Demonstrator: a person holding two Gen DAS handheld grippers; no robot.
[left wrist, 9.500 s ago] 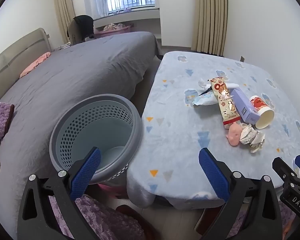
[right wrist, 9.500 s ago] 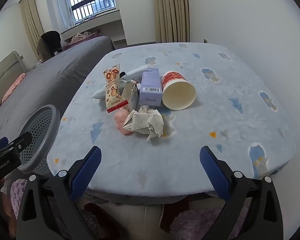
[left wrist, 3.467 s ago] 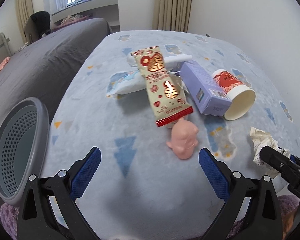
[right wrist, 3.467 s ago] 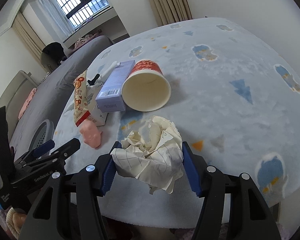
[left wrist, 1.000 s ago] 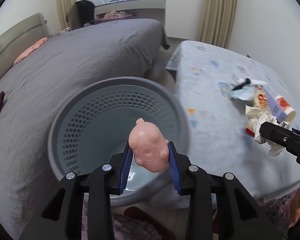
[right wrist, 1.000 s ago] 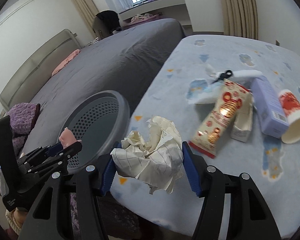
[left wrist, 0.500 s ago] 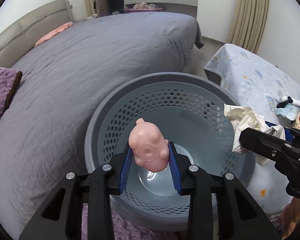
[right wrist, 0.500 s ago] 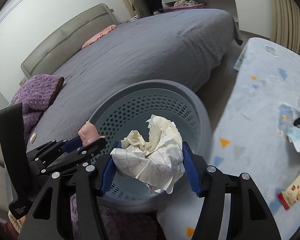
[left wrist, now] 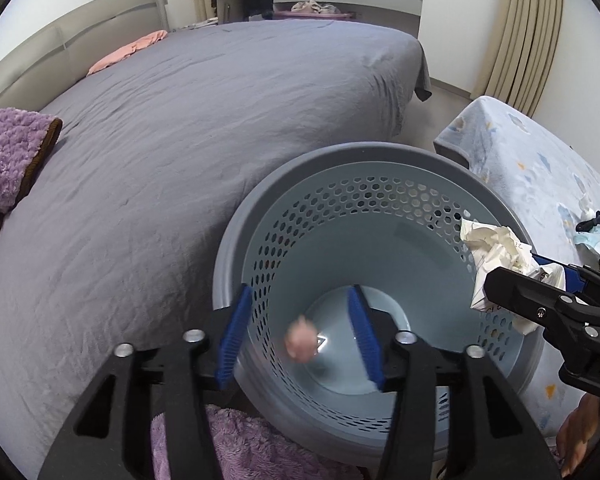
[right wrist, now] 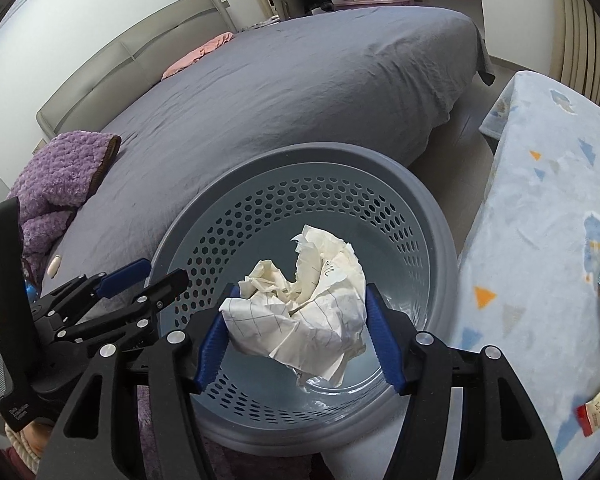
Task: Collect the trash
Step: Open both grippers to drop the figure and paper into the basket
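A grey-blue perforated waste basket (left wrist: 364,168) stands between the bed and the low table; it also shows in the right wrist view (right wrist: 312,160). My left gripper (left wrist: 300,334) is open above it, and a pink toy figure (left wrist: 300,342), blurred, is in the air inside the basket below the jaws. My right gripper (right wrist: 298,330) is shut on a crumpled ball of white paper (right wrist: 300,308) and holds it over the basket; the paper also shows in the left wrist view (left wrist: 496,248).
A large bed with a grey cover (left wrist: 200,100) lies left of the basket, with a purple blanket (left wrist: 4,152) on it. The low table with a pale blue patterned cloth (right wrist: 548,208) is on the right, with wrappers (right wrist: 596,408) at its near edge.
My left gripper has opened and let go of the pink toy, which is dropping into the basket. Both grippers have moved further over the basket.
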